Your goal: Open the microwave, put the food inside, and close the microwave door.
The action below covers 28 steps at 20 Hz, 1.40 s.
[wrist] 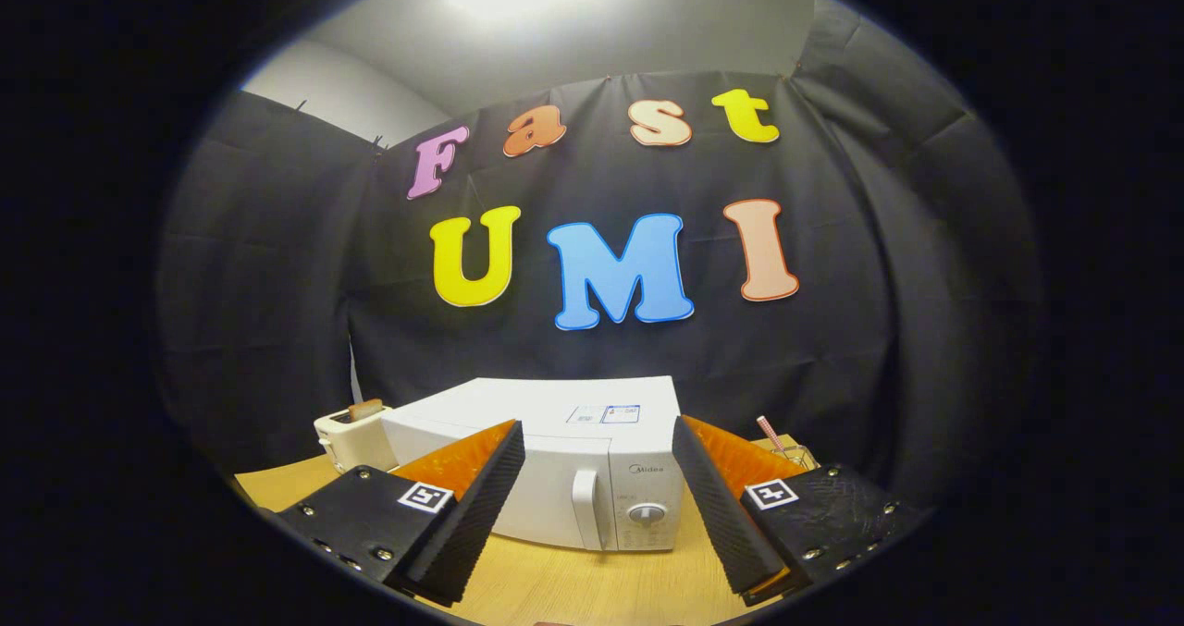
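In the gripper view, a white microwave point(555, 460) stands on the wooden bench point(573, 584) just ahead of the fingers, its door shut, with a vertical handle point(586, 508) and a round dial point(645, 514) on the front. Beside it on the left sits a cream toaster point(347, 436) with toast poking from its slot. The gripper point(601, 506) has its fingers point(467, 515) spread wide, holding nothing and touching nothing. Their wedge-shaped black pads are ribbed, backed with orange.

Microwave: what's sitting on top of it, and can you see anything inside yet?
On top of the microwave, just a sticker near the front edge. The door is shut and opaque, hiding the inside. The gripper is open, holding nothing.
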{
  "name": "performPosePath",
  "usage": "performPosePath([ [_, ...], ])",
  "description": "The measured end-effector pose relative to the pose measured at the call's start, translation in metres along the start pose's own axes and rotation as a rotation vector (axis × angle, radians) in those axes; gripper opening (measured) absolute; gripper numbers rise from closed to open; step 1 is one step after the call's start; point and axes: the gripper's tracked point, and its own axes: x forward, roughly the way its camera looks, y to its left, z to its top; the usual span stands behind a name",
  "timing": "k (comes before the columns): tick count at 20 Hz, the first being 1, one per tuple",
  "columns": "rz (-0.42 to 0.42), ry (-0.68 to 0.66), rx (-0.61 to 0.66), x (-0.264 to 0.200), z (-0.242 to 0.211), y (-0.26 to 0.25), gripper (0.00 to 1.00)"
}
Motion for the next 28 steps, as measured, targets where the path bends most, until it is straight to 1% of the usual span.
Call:
performPosePath([
  [5,-0.015,0.071,-0.010,0.029,-0.052,0.015,0.99],
  [11,-0.049,0.140,-0.031,0.063,-0.094,0.020,0.99],
  [15,-0.064,0.170,-0.018,0.081,-0.113,0.018,0.98],
  [16,-0.070,0.175,-0.015,0.086,-0.117,0.017,0.94],
  [19,-0.094,0.174,-0.018,0.097,-0.123,0.012,0.92],
  [20,-0.097,0.172,-0.014,0.099,-0.124,0.011,0.86],
  [21,-0.102,0.164,-0.006,0.100,-0.123,0.010,0.84],
  [22,-0.116,0.158,0.002,0.103,-0.123,0.007,0.75],
  [23,-0.146,0.153,0.006,0.105,-0.126,0.002,0.70],
  [24,-0.156,0.148,0.007,0.102,-0.123,0.002,0.58],
  [25,-0.154,0.147,-0.007,0.109,-0.127,0.005,0.51],
  [26,-0.162,0.143,-0.028,0.105,-0.123,0.008,0.43],
  [27,-0.169,0.142,-0.042,0.101,-0.123,0.006,0.44],
  [28,-0.157,0.135,-0.047,0.105,-0.124,0.009,0.38],
])
